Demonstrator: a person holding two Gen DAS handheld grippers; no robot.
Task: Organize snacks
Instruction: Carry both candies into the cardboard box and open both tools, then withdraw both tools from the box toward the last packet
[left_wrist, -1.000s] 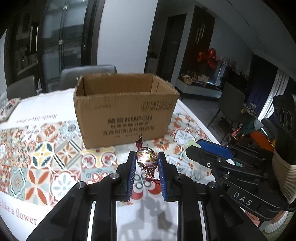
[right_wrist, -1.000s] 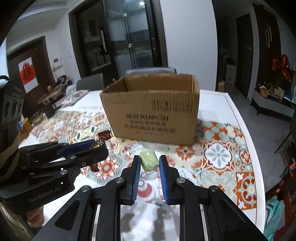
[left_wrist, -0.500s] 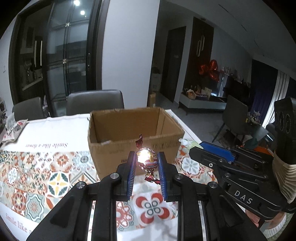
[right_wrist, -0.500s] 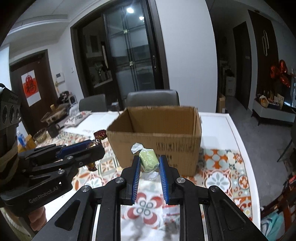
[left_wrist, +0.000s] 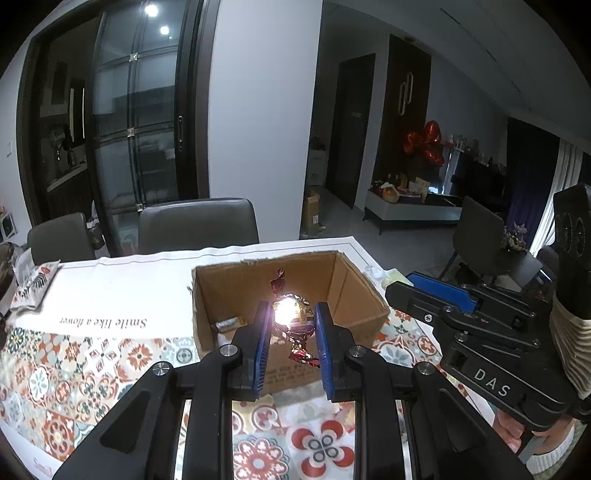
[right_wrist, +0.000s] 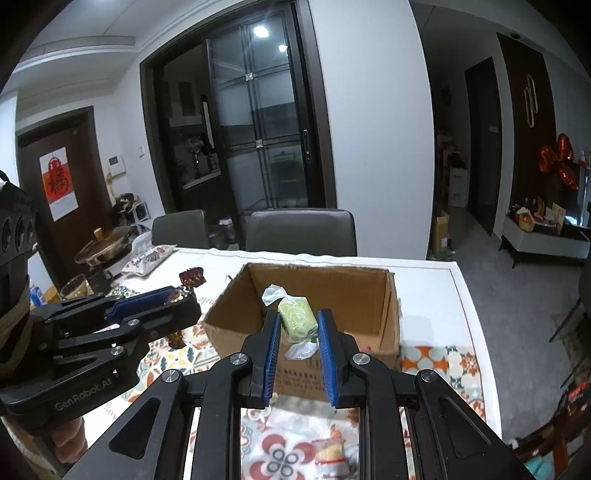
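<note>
An open cardboard box (left_wrist: 354, 291) stands on the patterned tablecloth; it also shows in the right wrist view (right_wrist: 373, 295). My left gripper (left_wrist: 290, 325) is shut on a shiny red foil candy (left_wrist: 291, 317), held above the box's near wall. My right gripper (right_wrist: 297, 325) is shut on a green wrapped candy (right_wrist: 297, 319), also raised over the box's near edge. A small wrapped snack (left_wrist: 227, 324) lies inside the box at its left. Each gripper shows beside the other: the right gripper (left_wrist: 436, 295) and the left gripper (right_wrist: 159, 302).
Two grey chairs (left_wrist: 197, 225) stand behind the table. A snack bag (left_wrist: 35, 284) lies at the far left of the table. A pot and a glass (right_wrist: 99, 251) stand at the table's left end. The table edge (right_wrist: 476, 332) runs along the right.
Both grippers have risen and moved forward with their candies, from in front of the box to above its near edge. The box's inside now shows.
</note>
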